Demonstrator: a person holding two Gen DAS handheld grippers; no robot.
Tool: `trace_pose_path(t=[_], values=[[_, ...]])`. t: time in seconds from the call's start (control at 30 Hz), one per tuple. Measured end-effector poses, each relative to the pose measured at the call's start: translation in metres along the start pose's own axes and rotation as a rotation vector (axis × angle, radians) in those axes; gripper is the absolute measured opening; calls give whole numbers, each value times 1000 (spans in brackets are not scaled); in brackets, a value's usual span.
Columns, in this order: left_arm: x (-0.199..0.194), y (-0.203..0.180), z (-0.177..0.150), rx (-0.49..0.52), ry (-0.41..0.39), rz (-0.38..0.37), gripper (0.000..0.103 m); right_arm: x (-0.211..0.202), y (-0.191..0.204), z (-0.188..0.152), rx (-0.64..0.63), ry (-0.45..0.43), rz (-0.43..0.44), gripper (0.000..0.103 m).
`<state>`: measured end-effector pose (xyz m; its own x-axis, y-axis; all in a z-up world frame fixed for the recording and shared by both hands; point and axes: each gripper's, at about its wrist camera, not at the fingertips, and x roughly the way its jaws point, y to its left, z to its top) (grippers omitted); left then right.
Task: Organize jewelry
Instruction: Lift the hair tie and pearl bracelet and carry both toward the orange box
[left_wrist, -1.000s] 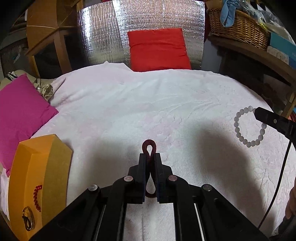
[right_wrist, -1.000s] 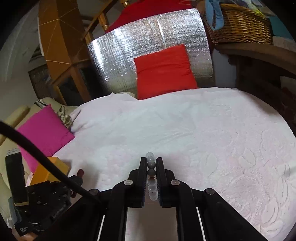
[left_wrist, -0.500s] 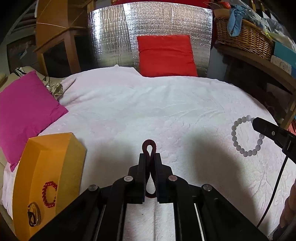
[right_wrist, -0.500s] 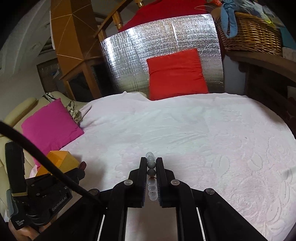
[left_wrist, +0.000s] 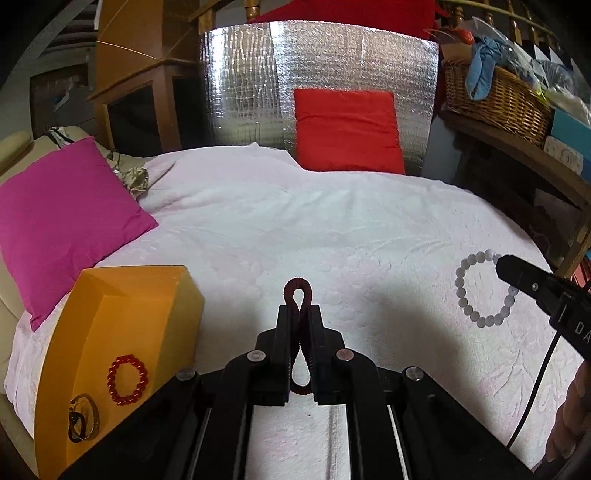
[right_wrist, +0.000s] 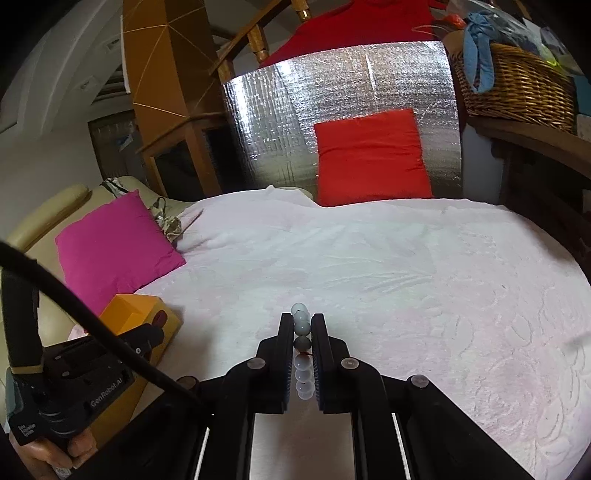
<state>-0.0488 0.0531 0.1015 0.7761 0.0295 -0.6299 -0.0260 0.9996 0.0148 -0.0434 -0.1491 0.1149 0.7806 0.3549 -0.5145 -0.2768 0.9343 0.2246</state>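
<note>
My left gripper (left_wrist: 299, 314) is shut on a dark red coiled bracelet (left_wrist: 297, 295), held above the white blanket. An open orange box (left_wrist: 110, 332) sits at the lower left and holds a red bead bracelet (left_wrist: 127, 379) and a dark metal bangle (left_wrist: 83, 421). My right gripper (right_wrist: 301, 321) is shut on a white bead bracelet (right_wrist: 302, 325), which hangs as a ring in the left wrist view (left_wrist: 480, 291). In the right wrist view the left gripper (right_wrist: 147, 338) hovers by the orange box (right_wrist: 133, 314).
A magenta pillow (left_wrist: 66, 218) lies left on the white blanket (left_wrist: 332, 229). A red pillow (left_wrist: 347, 129) leans on a silver foil panel (left_wrist: 251, 81) at the back. A wicker basket (left_wrist: 495, 96) stands on a wooden shelf at the right.
Both grippers have lifted and tilted up. The orange box has come closer to the left gripper, showing more of its inside. Both bracelets stay gripped.
</note>
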Motion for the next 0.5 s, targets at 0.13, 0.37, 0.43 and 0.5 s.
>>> trace_pose_path(t=[0.13, 0.37, 0.43, 0.5], values=[[-7, 9, 1, -21, -13, 3, 9, -1, 9, 1, -16, -1, 11, 10], [-20, 27, 3, -59, -41, 9, 9, -2, 22, -2, -23, 3, 54, 10], [-22, 31, 3, -69, -44, 13, 9, -3, 25, -2, -24, 3, 63, 10], [-25, 37, 5, -81, -51, 18, 9, -4, 29, -2, -31, -1, 71, 10]])
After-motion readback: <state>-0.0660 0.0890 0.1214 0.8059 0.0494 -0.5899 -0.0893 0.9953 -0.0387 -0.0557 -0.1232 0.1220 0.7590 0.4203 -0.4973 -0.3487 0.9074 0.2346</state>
